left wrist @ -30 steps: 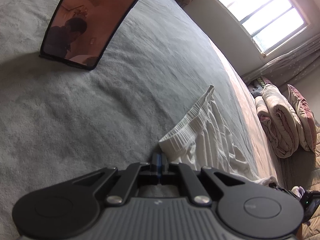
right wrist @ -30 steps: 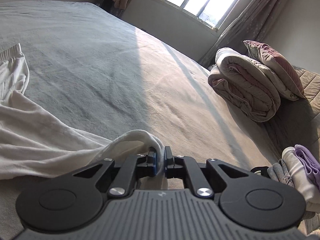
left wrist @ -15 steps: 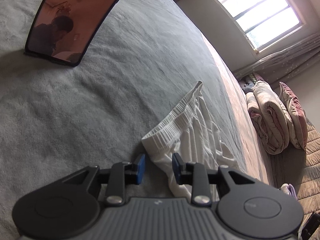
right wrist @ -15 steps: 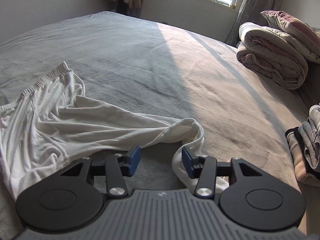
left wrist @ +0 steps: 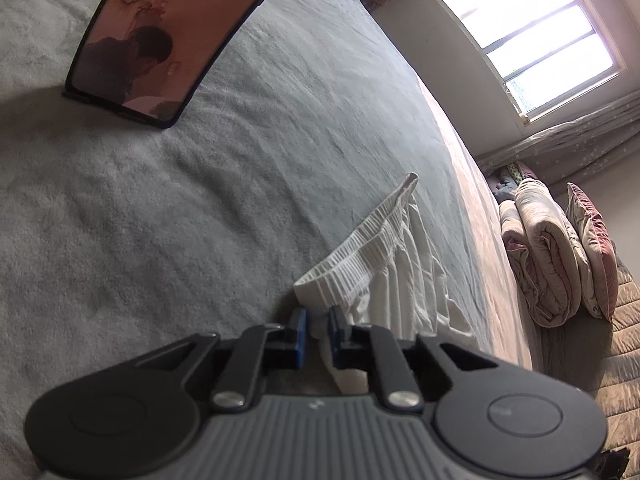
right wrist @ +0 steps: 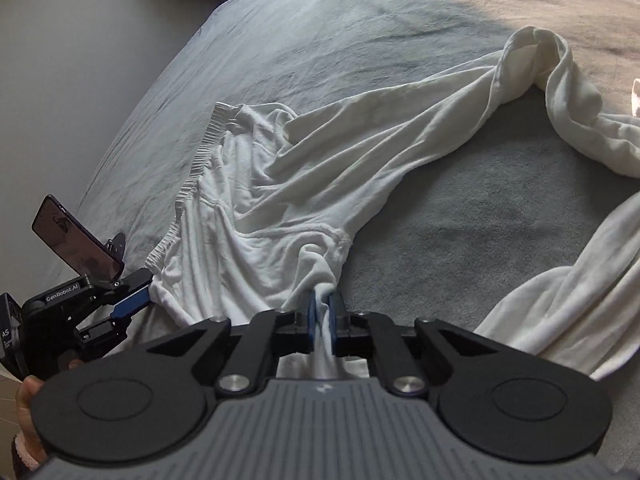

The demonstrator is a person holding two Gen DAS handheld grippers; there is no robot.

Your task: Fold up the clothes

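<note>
On the grey bed (right wrist: 480,220), white trousers (right wrist: 320,168) lie crumpled; left gripper (left wrist: 317,334) pinches the waistband, right gripper (right wrist: 322,320) the crotch, both jaws just re-closed. Pulling apart evenly should flatten them.

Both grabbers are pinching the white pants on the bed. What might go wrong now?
1. The right hand-held gripper pinches only a thin bunch of the white pants near the crotch; it might slip out when lifted.
2. The legs are twisted and looped, so a fold may come out lumpy.
3. The left hand-held gripper grips just the waistband corner, so the waistband could sag unevenly.
</note>
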